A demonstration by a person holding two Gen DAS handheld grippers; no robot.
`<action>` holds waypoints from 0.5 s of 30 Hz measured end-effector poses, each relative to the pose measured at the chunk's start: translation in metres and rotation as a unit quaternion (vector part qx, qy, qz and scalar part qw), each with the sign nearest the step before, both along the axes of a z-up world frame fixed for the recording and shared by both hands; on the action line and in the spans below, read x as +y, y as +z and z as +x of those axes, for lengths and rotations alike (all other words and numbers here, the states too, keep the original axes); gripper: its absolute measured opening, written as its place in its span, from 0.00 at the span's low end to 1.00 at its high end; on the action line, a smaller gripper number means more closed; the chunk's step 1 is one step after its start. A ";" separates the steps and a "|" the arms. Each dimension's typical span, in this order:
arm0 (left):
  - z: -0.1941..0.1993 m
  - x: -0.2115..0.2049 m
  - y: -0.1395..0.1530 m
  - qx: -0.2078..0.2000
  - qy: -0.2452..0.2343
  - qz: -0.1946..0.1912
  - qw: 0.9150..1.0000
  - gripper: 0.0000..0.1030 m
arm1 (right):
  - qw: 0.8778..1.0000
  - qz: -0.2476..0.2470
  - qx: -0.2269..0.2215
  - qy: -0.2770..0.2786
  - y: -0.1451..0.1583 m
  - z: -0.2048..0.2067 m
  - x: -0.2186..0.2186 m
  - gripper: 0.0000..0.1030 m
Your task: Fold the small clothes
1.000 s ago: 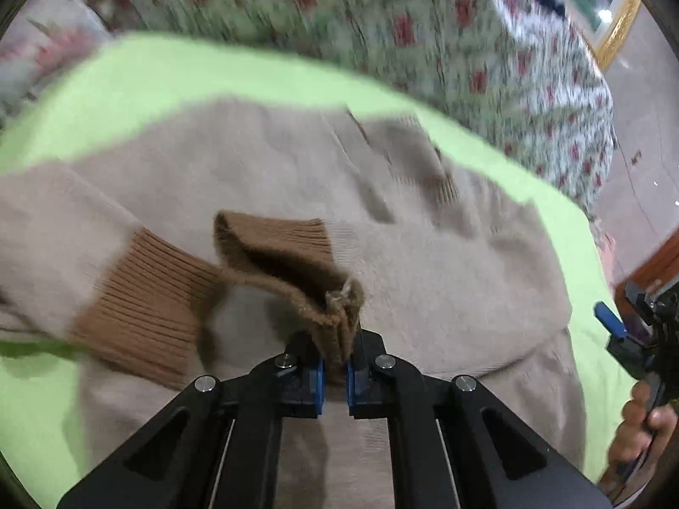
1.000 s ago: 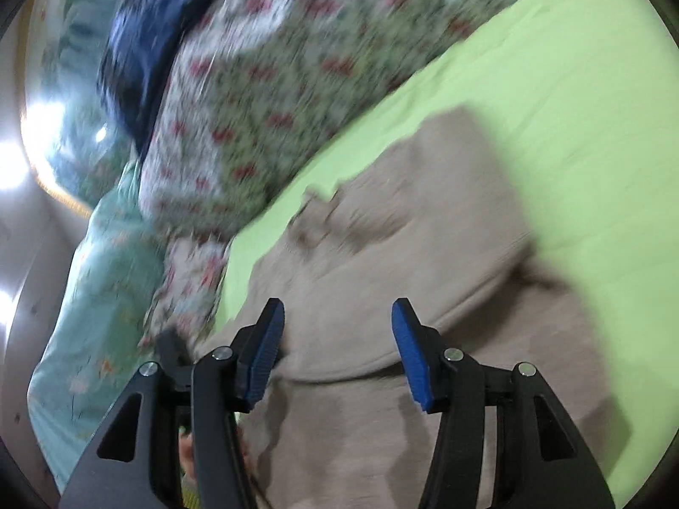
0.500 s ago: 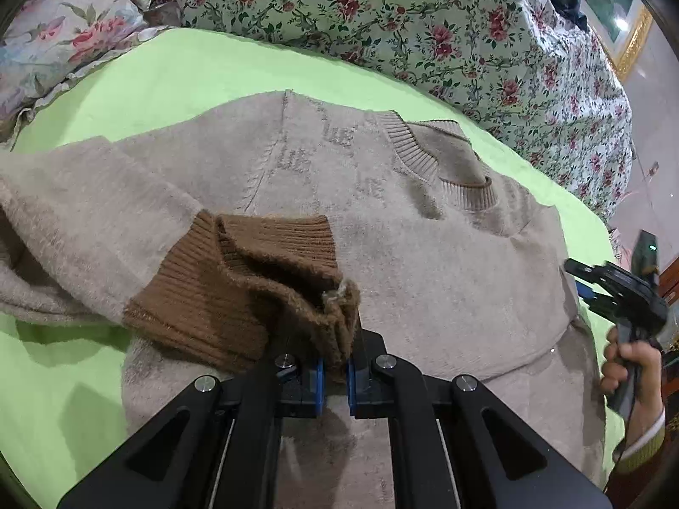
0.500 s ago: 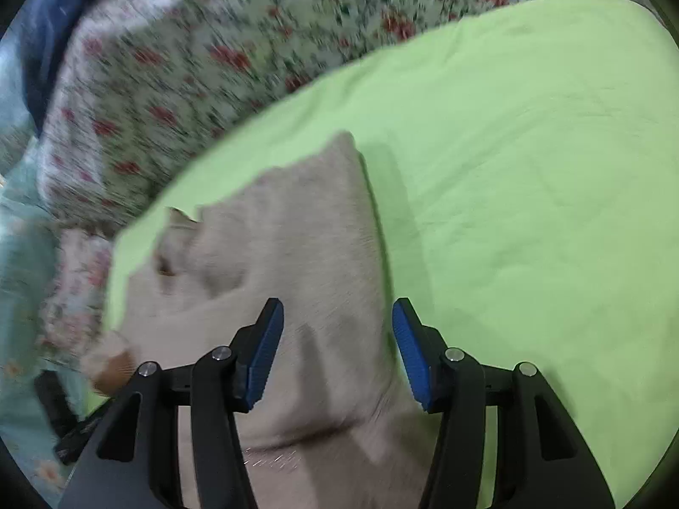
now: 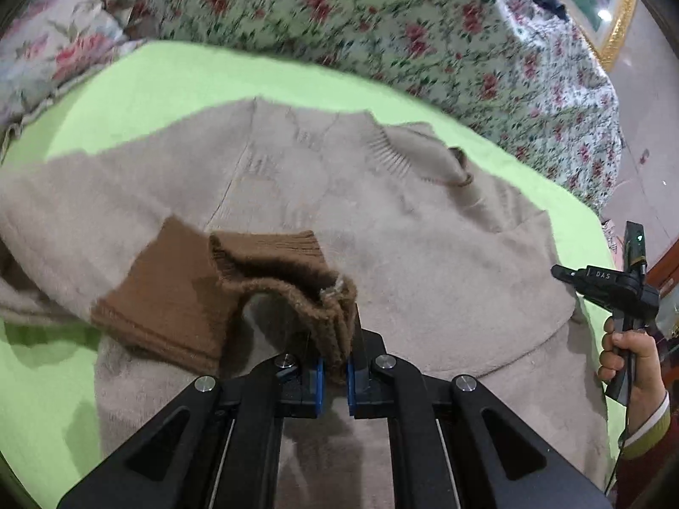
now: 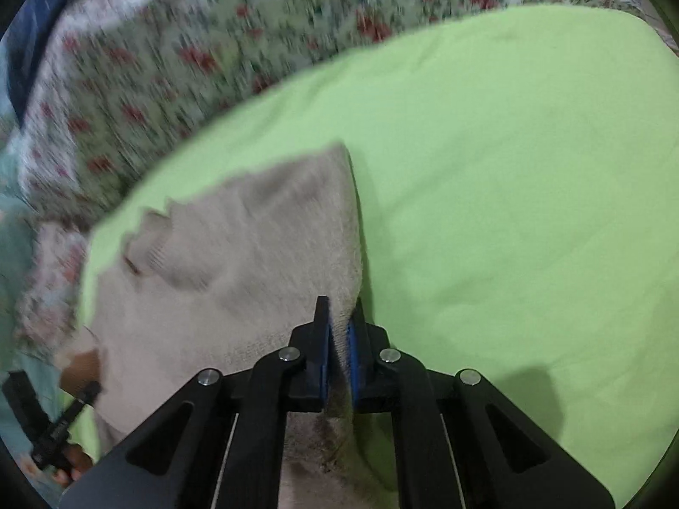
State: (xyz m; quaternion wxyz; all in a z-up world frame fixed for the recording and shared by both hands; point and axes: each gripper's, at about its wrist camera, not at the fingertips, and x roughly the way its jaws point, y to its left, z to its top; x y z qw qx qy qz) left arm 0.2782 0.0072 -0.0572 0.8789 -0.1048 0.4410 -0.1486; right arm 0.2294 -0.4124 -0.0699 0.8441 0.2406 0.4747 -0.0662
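Between the blue pads of the left hand-held gripper point(image 5: 335, 375) sits the bunched brown ribbed cuff point(image 5: 237, 292) of a beige sweater point(image 5: 382, 229), clamped tight. Its sleeve is doubled over the sweater's body, which lies flat on the lime-green bed sheet point(image 6: 509, 178). The right hand-held gripper point(image 6: 338, 354) has just closed, pinching the sweater's side edge. A floral quilt point(image 5: 382, 29) behind is smeared by blur; the sweater's lower part is cut off.

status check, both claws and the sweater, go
Left claw shut on brown cuff. Right claw just closed on sweater side edge. Sweater flat on green sheet. Nothing in the way.
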 end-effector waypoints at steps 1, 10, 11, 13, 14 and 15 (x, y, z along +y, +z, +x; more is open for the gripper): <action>-0.002 0.000 0.000 -0.003 -0.002 0.002 1.000 0.06 | 1.000 -0.024 -0.008 -0.015 0.008 -0.006 0.002 0.11; -0.013 -0.003 -0.002 -0.001 -0.012 0.030 0.999 0.11 | 0.998 -0.038 0.004 0.052 0.011 -0.030 0.056 0.23; -0.019 0.003 -0.002 0.000 -0.011 0.031 0.999 0.12 | 0.999 -0.034 0.006 0.042 0.007 -0.032 0.050 0.19; -0.029 0.015 0.000 0.000 -0.007 0.041 0.999 0.14 | 1.000 0.003 -0.009 0.015 0.009 -0.044 0.034 0.18; -0.034 0.020 0.001 0.001 -0.005 0.047 0.999 0.15 | 1.000 0.002 -0.007 0.006 0.015 -0.049 0.032 0.18; -0.041 0.027 0.004 0.003 -0.001 0.054 0.999 0.15 | 1.000 -0.001 -0.010 0.004 0.021 -0.054 0.033 0.21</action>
